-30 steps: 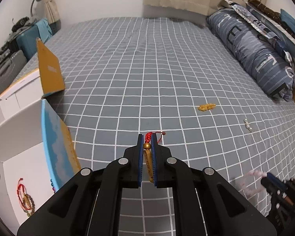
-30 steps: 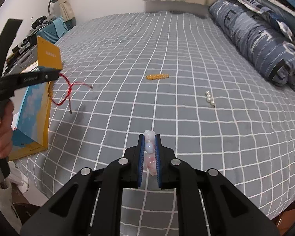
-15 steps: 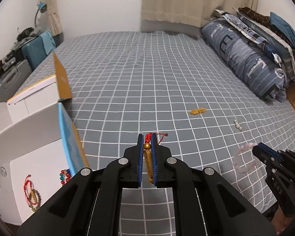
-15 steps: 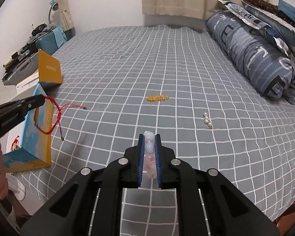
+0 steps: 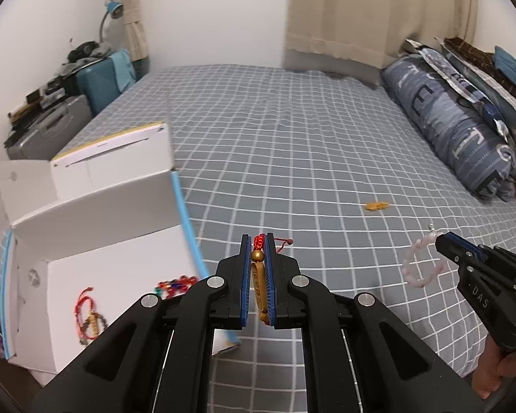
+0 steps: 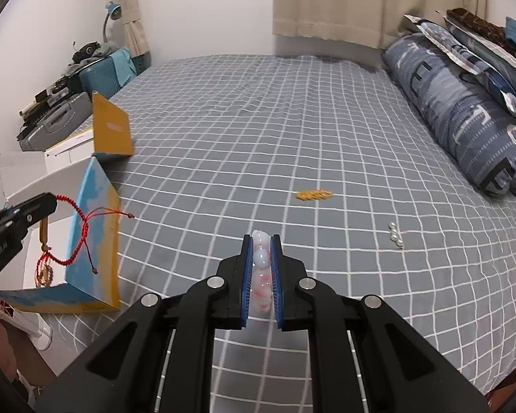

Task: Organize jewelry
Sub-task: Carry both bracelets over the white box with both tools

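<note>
Two tools each carry a bracelet: left tool [image 5: 258, 268] clamps the red cord bracelet [image 6: 77, 237] above the open box [image 5: 96, 206]; right tool [image 6: 261, 268] pinches the pink bead bracelet [image 5: 421, 261] over the bed [image 5: 292, 137], likely box-bound.

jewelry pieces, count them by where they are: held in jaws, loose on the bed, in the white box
Held in jaws: 2, red cord bracelet and pink bead bracelet
Loose on the bed: 2, orange bead piece and pearl piece
In the white box: 2, red cord piece and multicoloured beads
Total: 6
</note>
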Demonstrator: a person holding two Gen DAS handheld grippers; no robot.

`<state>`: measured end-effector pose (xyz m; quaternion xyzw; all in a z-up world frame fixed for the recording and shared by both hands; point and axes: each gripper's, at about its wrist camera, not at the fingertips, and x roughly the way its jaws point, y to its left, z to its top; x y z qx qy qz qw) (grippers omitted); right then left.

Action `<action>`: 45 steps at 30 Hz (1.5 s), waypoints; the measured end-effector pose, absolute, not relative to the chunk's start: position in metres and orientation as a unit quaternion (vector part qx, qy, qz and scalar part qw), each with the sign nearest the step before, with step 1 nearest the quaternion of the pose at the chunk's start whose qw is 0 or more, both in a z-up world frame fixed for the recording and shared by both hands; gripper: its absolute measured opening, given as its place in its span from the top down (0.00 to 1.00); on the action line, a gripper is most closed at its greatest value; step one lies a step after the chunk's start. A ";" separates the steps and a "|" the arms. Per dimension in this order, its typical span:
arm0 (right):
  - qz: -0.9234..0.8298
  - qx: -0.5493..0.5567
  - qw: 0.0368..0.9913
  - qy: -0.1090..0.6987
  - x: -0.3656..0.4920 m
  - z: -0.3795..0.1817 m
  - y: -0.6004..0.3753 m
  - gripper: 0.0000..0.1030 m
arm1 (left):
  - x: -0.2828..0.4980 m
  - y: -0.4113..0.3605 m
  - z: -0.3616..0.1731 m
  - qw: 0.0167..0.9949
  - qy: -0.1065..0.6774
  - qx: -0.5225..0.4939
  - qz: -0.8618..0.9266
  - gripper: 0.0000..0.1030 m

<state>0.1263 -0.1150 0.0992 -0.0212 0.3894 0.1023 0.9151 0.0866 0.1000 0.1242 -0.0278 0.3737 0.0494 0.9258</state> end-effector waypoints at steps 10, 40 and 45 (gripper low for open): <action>0.132 -0.032 0.918 0.371 0.126 0.116 -0.061 0.91 | 0.059 0.146 0.137 0.928 0.360 -0.043 0.087 0.93; 0.271 -0.076 0.890 0.358 0.094 0.105 0.143 0.91 | -0.004 0.291 0.108 0.897 0.370 -0.087 0.227 0.93; 0.283 -0.086 0.881 0.370 0.099 0.088 0.170 0.91 | -0.001 0.313 0.093 0.890 0.379 -0.098 0.234 0.93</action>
